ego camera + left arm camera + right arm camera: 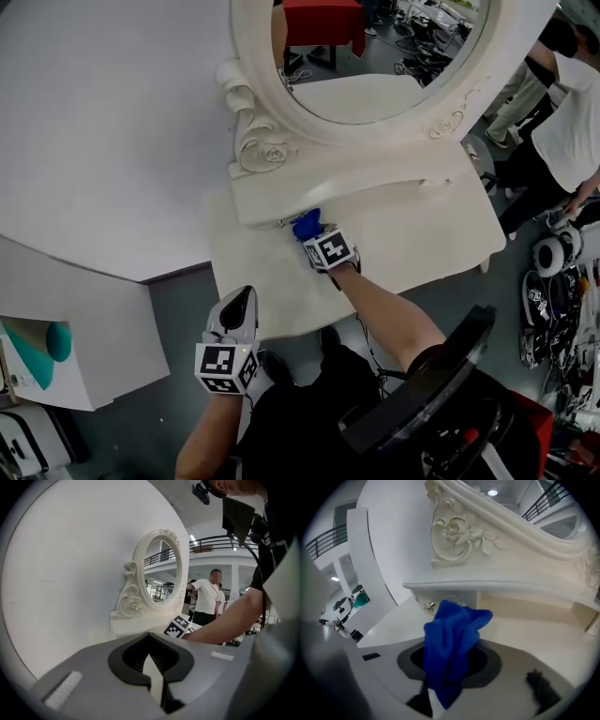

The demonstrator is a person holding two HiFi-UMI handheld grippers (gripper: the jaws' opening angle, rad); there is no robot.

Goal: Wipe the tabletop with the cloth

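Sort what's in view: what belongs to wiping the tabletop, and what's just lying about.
Part of the job:
- blue cloth, clamped in the right tool
- cream tabletop under it

Just around:
- left tool, shut and empty, near the table's front edge
- ornate mirror
- teal-printed board
- bystander in a white shirt

Head view looks steeply down; both gripper views (low, close) face the ornate cream oval mirror (159, 573).

Fuzzy blue cloth (452, 644); smooth matt cream tabletop (422, 234); glossy mirror (375, 56) glass.
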